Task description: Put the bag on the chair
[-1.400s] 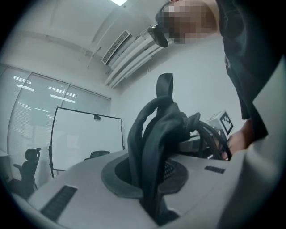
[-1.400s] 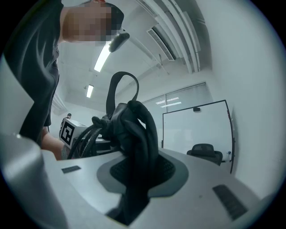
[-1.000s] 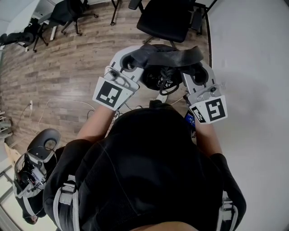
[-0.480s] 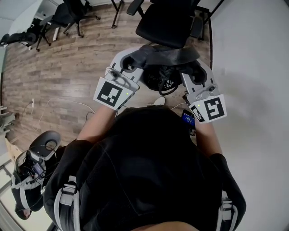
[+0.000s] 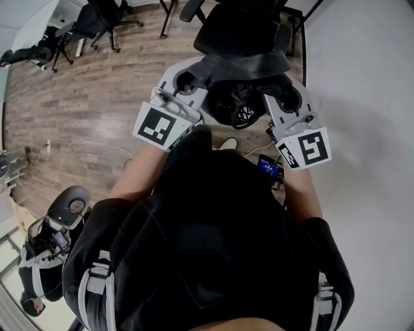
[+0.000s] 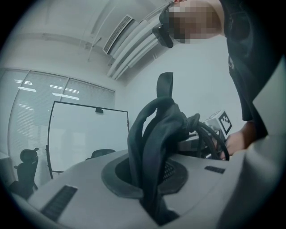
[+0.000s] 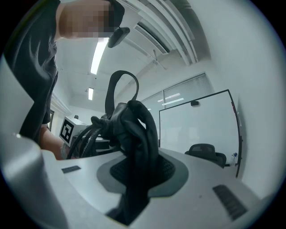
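The black bag (image 5: 237, 106) hangs in the air, stretched between my two grippers, its dark grey top flap (image 5: 242, 66) pulled taut. In the head view it sits right in front of the black office chair (image 5: 240, 29), overlapping the seat's near edge. My left gripper (image 5: 187, 80) is shut on the bag's left side. My right gripper (image 5: 289, 97) is shut on its right side. In the left gripper view bunched black fabric (image 6: 156, 147) is pinched between the jaws of the left gripper (image 6: 154, 188). The right gripper view shows the same folds (image 7: 136, 147) clamped in the right gripper (image 7: 134, 188), with a strap loop above.
Wood floor lies below, with a white cable (image 5: 84, 145) at the left. More black chairs (image 5: 97, 19) stand at the upper left. A broad white surface (image 5: 362, 97) fills the right side. A small lit screen (image 5: 267, 168) shows near my right forearm. A whiteboard (image 7: 201, 129) stands behind.
Both grippers have carried the bag forward toward the chair. The bag's top, a little short of the seat before, now overlaps its near edge. Both grips are unchanged.
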